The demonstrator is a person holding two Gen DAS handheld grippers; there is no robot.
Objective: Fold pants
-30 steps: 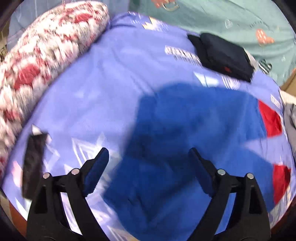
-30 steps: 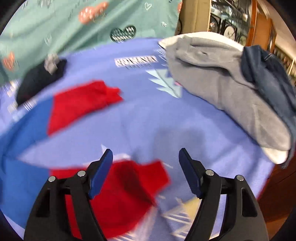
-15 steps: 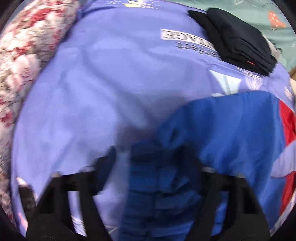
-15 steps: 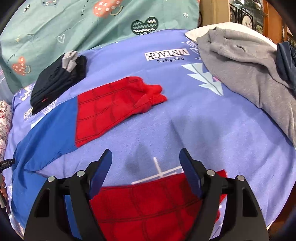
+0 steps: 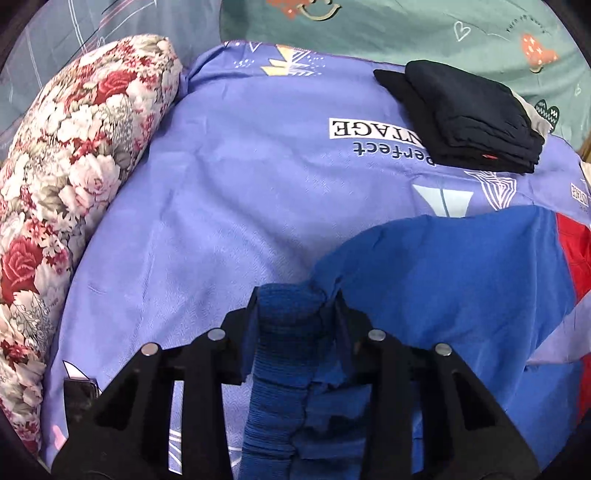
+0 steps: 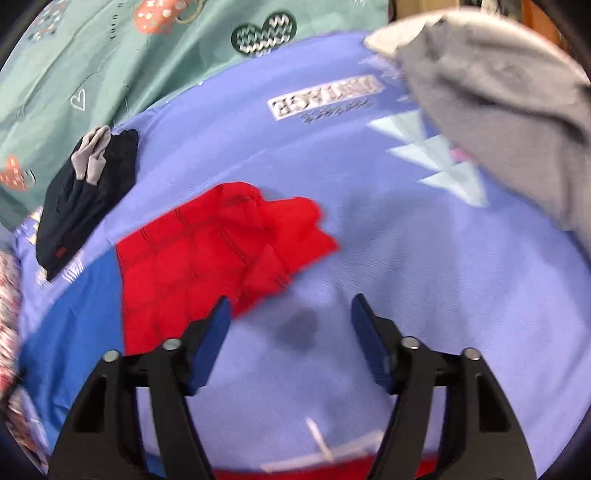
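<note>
Blue pants [image 5: 461, 280] with red lower legs lie spread on a purple bedsheet [image 5: 240, 203]. My left gripper [image 5: 293, 306] is closing on the ribbed blue waistband [image 5: 288, 332], which is bunched up between its pads. In the right wrist view the far red leg [image 6: 221, 251] lies crumpled at centre left, joined to the blue part [image 6: 70, 325]. My right gripper [image 6: 290, 317] hovers over bare sheet just right of that leg's end. Its jaws are closing with nothing between them. A strip of the near red leg [image 6: 332, 470] shows at the bottom edge.
A floral pillow [image 5: 74, 166] lines the left side of the bed. Folded black clothes [image 5: 469, 122] sit at the far side, also seen as a black pile [image 6: 85, 199]. A grey garment [image 6: 498, 122] is heaped at the right. Green patterned fabric [image 5: 406, 33] lies behind.
My left gripper slid onto the waistband and closed from wide open onto it. My right gripper moved off the near red leg toward the far one, and its jaws narrowed.
</note>
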